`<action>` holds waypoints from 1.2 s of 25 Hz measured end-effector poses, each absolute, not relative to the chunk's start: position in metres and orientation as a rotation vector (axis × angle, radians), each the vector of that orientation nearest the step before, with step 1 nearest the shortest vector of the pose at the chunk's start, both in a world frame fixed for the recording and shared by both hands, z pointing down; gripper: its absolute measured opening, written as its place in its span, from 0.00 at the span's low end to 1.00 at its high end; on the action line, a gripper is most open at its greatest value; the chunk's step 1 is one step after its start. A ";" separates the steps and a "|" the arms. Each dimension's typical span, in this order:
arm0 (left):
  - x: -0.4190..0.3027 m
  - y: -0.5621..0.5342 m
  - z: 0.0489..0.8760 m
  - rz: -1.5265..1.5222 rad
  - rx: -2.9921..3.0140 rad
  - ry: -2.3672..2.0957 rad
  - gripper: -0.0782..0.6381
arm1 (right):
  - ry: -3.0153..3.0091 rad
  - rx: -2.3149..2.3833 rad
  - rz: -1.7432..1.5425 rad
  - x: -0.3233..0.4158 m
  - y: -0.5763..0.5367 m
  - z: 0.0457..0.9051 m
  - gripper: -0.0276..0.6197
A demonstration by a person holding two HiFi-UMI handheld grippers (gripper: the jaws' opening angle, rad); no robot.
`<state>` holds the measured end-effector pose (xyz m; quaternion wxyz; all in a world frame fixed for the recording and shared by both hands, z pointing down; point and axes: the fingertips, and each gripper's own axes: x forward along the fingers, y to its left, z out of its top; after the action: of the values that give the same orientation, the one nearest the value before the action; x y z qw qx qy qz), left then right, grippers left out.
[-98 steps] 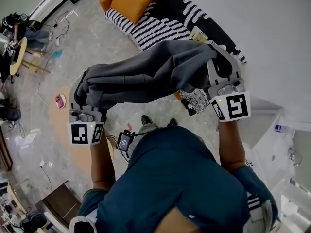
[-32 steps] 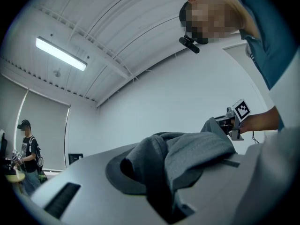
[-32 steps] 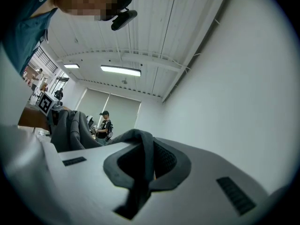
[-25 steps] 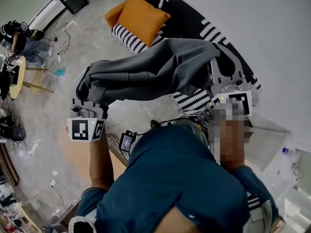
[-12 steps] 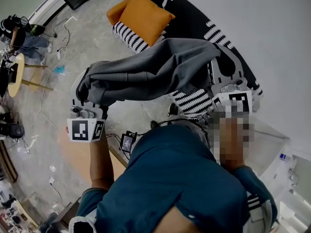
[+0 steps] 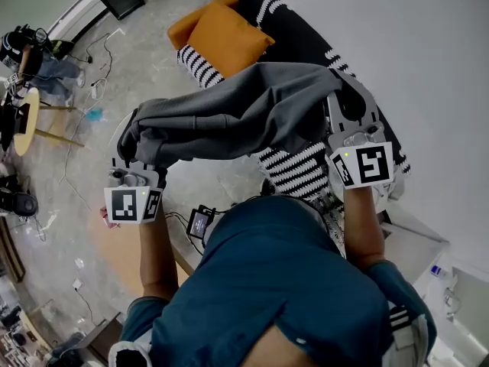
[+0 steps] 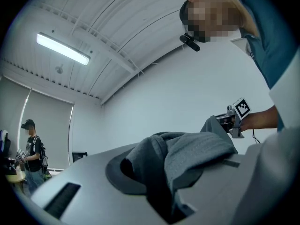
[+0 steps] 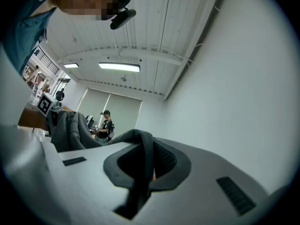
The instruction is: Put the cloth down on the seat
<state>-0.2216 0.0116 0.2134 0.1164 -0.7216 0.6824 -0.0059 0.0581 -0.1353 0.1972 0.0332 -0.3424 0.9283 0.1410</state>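
Striped seat (image 6: 294, 170) below | left gripper (image 6: 134, 153), right gripper (image 6: 350, 107) held level | fingers (image 7: 70, 182) clamping grey cloth (image 6: 229, 121)

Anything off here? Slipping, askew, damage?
Nothing stands out. The grey cloth hangs stretched between the left gripper and right gripper, both shut on it, not yet down on the striped seat.

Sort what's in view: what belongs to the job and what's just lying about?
Job:
- grey cloth, gripped at its ends by the left gripper and the right gripper
- striped seat below it

Lying about:
- orange cushion
- round wooden table
- bystander
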 end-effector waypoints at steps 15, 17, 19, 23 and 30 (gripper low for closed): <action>-0.229 -0.053 0.222 -0.058 -2.121 2.023 0.23 | 2.866 -1.074 0.370 0.055 -0.208 0.212 0.08; -0.240 -0.064 0.224 -0.057 -2.142 2.014 0.23 | 2.868 -1.092 0.369 0.044 -0.214 0.212 0.08; -0.252 -0.074 0.227 -0.055 -2.160 2.008 0.23 | 2.871 -1.106 0.373 0.034 -0.220 0.212 0.08; -0.277 -0.093 0.224 -0.048 -2.191 1.970 0.23 | 2.852 -1.162 0.375 0.013 -0.233 0.211 0.08; -0.334 -0.111 0.217 -0.015 -2.231 1.900 0.23 | 2.802 -1.276 0.397 -0.029 -0.245 0.206 0.08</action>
<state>-0.3343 -0.1115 0.2168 0.1052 -0.7572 0.6447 -0.0052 -0.0293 -0.2445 0.2056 0.0184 -0.4110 0.9024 0.1279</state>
